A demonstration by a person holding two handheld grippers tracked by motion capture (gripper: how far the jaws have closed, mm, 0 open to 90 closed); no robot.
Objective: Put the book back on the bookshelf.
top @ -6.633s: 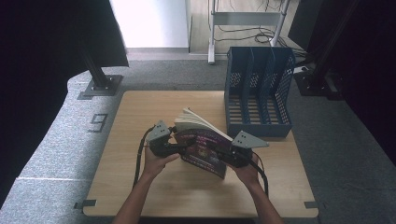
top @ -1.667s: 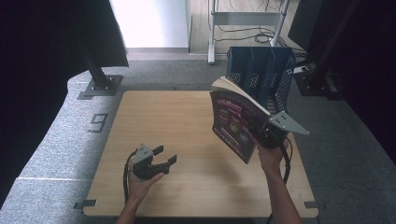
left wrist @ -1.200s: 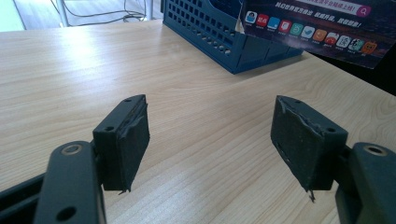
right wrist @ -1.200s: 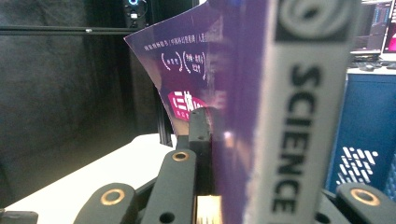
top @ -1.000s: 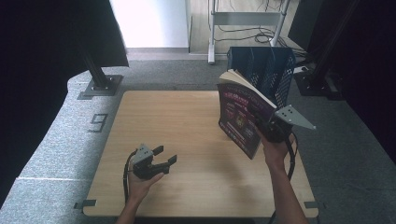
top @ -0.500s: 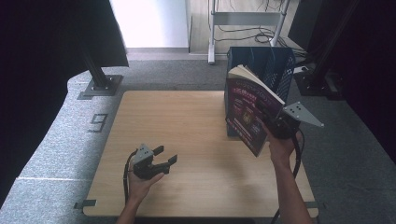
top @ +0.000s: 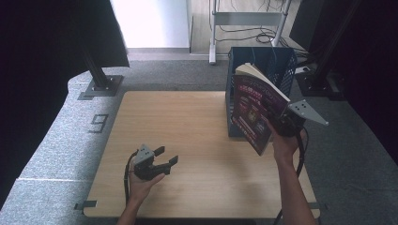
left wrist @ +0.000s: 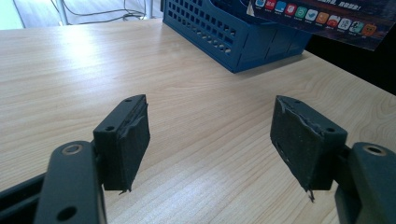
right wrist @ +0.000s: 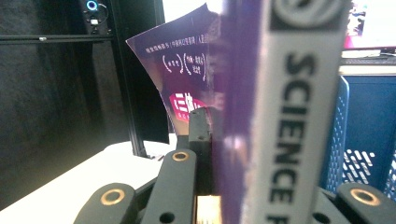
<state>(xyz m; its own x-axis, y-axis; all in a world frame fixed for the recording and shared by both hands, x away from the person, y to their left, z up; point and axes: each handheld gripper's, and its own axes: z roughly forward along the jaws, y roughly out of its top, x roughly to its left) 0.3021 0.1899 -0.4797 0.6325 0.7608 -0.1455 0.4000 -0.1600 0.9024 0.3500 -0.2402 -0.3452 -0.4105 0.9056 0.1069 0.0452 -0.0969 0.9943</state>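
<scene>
Book (top: 256,110) with a purple cover hangs in the air at the right of the counter (top: 197,122), tilted, just in front of the blue file rack (top: 281,63) that stands at the counter's far right corner. The right hand-held gripper (top: 280,125) is clenched on the book near its spine; in the right gripper view the jaws press both sides of the book (right wrist: 243,116), whose grey spine lettering faces the camera. The left hand-held gripper (top: 162,163) rests low at the near left of the counter, well apart from the book, its jaws released and wide with bare wood between the pads (left wrist: 135,140).
</scene>
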